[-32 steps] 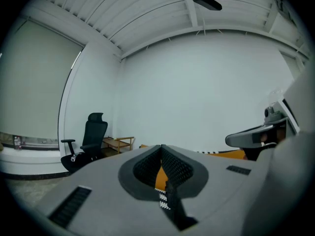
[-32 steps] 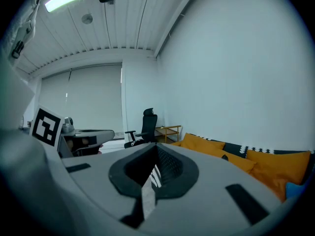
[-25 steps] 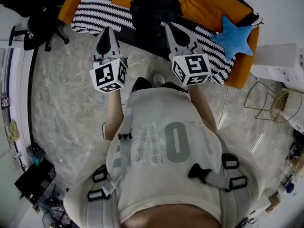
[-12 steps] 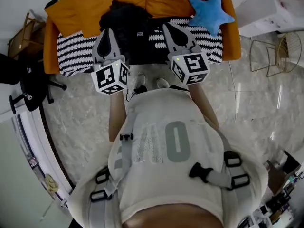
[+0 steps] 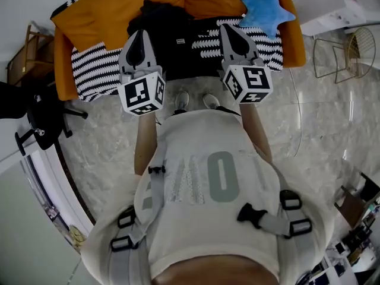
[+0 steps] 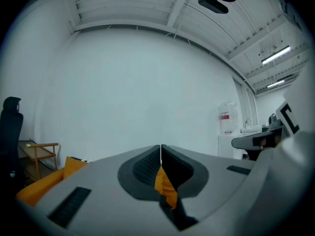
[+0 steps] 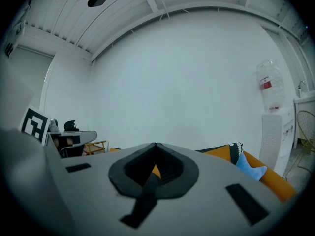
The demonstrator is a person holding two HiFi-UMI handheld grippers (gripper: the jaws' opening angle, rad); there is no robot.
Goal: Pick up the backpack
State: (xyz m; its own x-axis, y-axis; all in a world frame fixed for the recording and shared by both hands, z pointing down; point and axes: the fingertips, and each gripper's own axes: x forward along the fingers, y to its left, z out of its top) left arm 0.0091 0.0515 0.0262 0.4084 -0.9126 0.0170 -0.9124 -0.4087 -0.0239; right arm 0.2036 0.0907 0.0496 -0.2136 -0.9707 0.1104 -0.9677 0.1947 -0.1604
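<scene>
Orange sofa (image 5: pixel 119 8): black backpack (image 5: pixel 171 33) between closed left gripper (image 5: pixel 142 33), right gripper (image 5: pixel 228 27).

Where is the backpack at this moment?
Head view, top centre: the black backpack lies on the orange sofa over the striped blanket, left of the blue star cushion.

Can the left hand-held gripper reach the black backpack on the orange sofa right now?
Probably yes: the left hand-held gripper hovers close in front of the black backpack with nothing between them, though its jaws are shut.

Cream T-shirt (image 5: pixel 196 141), grey buckled harness straps (image 5: pixel 270 223)
</scene>
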